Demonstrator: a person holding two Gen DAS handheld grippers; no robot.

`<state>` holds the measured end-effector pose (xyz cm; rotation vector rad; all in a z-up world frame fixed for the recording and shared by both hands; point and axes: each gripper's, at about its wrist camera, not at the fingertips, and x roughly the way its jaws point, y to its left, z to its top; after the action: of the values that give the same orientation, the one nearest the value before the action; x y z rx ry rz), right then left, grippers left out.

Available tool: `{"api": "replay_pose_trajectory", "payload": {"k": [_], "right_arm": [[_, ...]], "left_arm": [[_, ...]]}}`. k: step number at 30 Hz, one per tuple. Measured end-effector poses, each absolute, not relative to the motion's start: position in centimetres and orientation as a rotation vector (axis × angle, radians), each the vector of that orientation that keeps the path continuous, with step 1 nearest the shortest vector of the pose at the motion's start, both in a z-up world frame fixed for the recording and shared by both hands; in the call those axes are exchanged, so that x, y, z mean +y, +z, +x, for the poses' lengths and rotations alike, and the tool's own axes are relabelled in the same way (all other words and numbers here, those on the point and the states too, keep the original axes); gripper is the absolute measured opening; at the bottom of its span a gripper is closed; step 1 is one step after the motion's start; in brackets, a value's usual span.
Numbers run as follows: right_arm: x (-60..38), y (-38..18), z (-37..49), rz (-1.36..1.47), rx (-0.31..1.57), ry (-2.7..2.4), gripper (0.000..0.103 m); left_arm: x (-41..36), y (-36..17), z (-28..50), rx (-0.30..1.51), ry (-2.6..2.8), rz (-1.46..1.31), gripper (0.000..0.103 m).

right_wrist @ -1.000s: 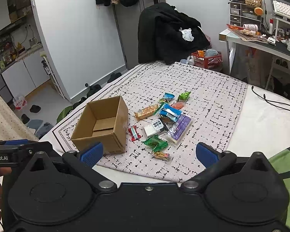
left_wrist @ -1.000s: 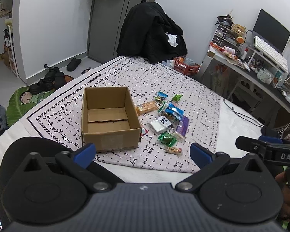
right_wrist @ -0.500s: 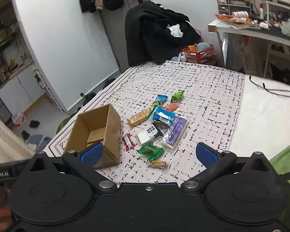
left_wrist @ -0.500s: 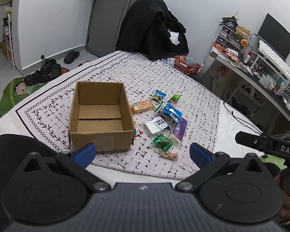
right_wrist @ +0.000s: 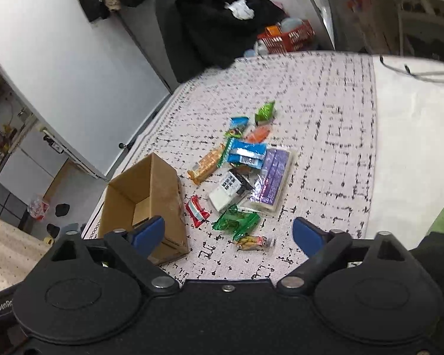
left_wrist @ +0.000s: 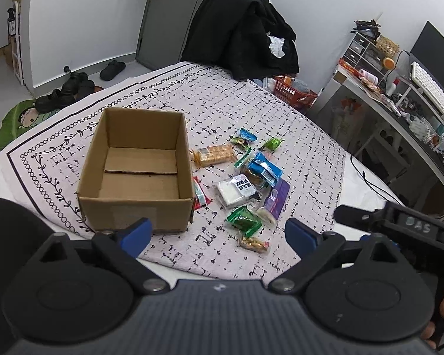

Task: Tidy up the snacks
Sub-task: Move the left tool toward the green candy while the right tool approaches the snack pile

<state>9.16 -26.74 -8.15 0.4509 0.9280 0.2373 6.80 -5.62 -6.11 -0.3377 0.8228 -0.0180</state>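
Observation:
An empty, open cardboard box (left_wrist: 133,159) (right_wrist: 145,195) stands on the patterned cloth. To its right lie several loose snacks: a green packet (left_wrist: 243,221) (right_wrist: 236,222), a small gold candy (left_wrist: 253,244) (right_wrist: 253,241), a white packet (left_wrist: 236,189), a purple pack (left_wrist: 276,198), a blue packet (left_wrist: 263,168), an orange cracker pack (left_wrist: 214,153) and a red packet (right_wrist: 196,210) against the box. My left gripper (left_wrist: 217,233) hovers before the box and snacks, jaws wide and closing, nothing between them. My right gripper (right_wrist: 228,233) hangs just short of the candy, jaws also closing on nothing.
The cloth (left_wrist: 251,112) covers a wide surface whose bare white part holds a black cable (left_wrist: 367,174). A black coat (left_wrist: 242,29) hangs at the far end, beside a red basket (left_wrist: 293,91). A cluttered desk (left_wrist: 399,100) stands on the right; shoes (left_wrist: 71,88) lie on the floor.
Both grippers have come down and closer to the box and snacks, which now look larger. The right view has tilted as that gripper rolled. Both pairs of fingertips stand slightly nearer together.

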Motion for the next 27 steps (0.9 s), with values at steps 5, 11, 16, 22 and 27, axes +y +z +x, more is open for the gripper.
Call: {"api": "replay_pose_trajectory", "payload": {"k": [5,11,16,22,27], "right_arm": [[-26.2,-9.5,10.9,0.481,0.964,0.219,0.082],[-26.5,-12.0,12.7,0.555,1.018,0.191,0.075],[-26.7,-13.9,13.8,0.635,1.069,0.169,0.074],[-26.6,-16.2,15.1,0.711,1.142,0.133,0.067],[-26.7,-18.2,16.1,0.786,1.209,0.122,0.054]], "left_arm": [[-6.4,-6.8,8.5,0.829,-0.002,-0.356,0.093],[-7.2,-8.2,10.7,0.856,0.011,-0.363,0.088],[-7.7,-9.8,12.6,0.884,0.016,-0.385,0.082],[-8.1,-12.1,14.5,0.927,0.013,-0.423,0.07],[-8.6,-13.8,15.7,0.968,0.019,-0.439,0.062]]}}
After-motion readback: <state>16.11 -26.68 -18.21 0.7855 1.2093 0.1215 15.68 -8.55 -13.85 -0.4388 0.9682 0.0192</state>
